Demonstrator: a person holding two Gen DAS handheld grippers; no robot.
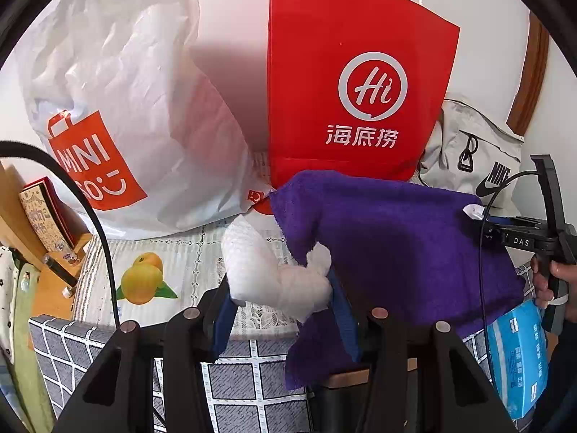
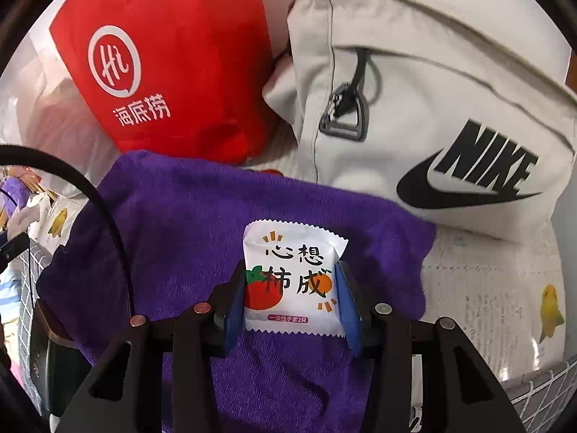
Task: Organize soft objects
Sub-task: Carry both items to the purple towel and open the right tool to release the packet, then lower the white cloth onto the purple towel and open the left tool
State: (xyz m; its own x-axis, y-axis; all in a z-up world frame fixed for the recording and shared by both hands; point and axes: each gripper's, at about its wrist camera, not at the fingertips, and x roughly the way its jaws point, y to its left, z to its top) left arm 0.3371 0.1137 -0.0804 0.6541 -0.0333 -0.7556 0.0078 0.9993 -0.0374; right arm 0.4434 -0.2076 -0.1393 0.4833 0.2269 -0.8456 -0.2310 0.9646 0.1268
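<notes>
Over the bed's near edge, the left gripper (image 1: 281,306) reaches forward and level, its blue-padded fingers (image 1: 224,321) closed partway on a crumpled white wad (image 1: 277,281) that fills the gap between them. The wad touches the left end of a purple towel (image 1: 396,238), which hangs in the air across the right half of the left view, one corner drooping beside the right finger. At the right edge of that view, a hand (image 1: 551,285) grips the handle of the right gripper, which points in toward the towel's far end. In the right view the right gripper (image 2: 292,306) is held just above the towel (image 2: 187,223), its fingers (image 2: 348,310) closed snugly on a small white packet (image 2: 292,278) printed with a tomato and an orange; the packet stands upright between them. Behind the towel, a red bag (image 1: 357,83) stands against the wall, a white plastic bag (image 1: 126,108) slumps to its left, and a grey backpack (image 2: 432,101) lies to its right, all on a fruit-print cloth (image 1: 144,274). A blue tissue pack (image 1: 519,357) sits at the bed's right edge.
</notes>
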